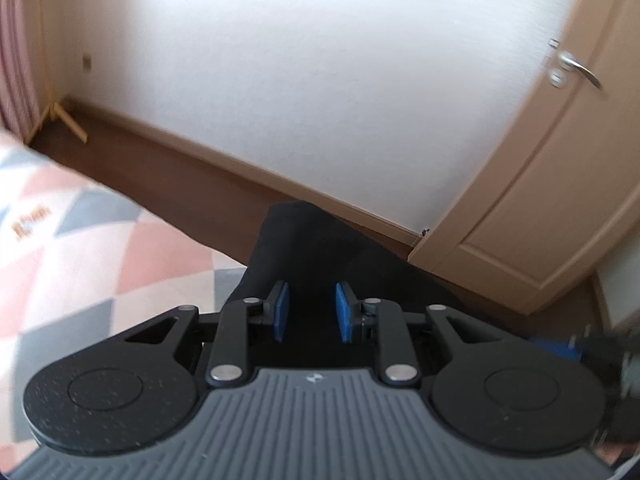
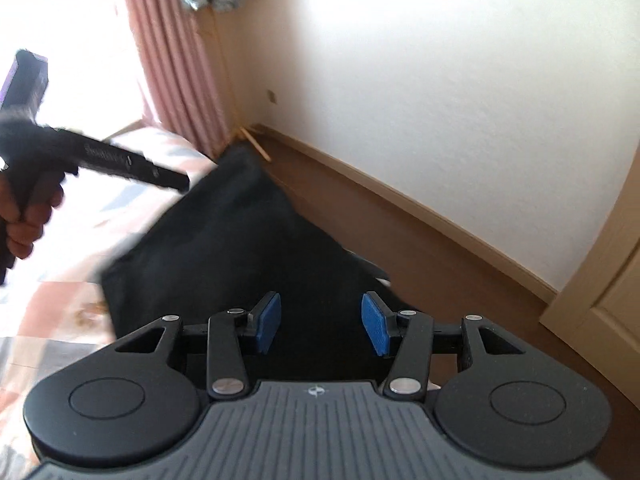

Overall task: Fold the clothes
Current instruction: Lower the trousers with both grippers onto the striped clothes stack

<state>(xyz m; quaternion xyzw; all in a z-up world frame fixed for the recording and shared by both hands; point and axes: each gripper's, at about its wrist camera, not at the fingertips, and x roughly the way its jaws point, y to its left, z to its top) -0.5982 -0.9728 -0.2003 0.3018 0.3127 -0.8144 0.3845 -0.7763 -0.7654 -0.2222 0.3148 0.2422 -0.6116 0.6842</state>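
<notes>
At 12 o'clock of both wrist views, a black garment [image 2: 224,248] lies over the edge of a bed with a pink, grey and white patterned cover [image 1: 80,248]; fabric type unclear, blurred. In the right wrist view it spreads from 11 o'clock down under the fingers; in the left wrist view a narrower fold [image 1: 304,248] runs up between the pads. Left gripper [image 1: 310,312]: blue pads [image 1: 280,310] parted, dark cloth seen in the gap, not pinched as far as visible, so released. Right gripper [image 2: 320,322]: pads [image 2: 376,328] spread wider, released, garment below them, contact cannot tell. A hand [image 2: 24,220] at 9 o'clock in the right wrist view grips the left tool's handle. Brown floor [image 2: 440,256] at 2 o'clock, white wall [image 1: 320,80] past it, baseboard between. Pink striped curtain [image 2: 172,60] at 11 o'clock. Beige door [image 1: 560,160] with metal lever handle [image 1: 576,66] at 2 o'clock in left wrist view.
</notes>
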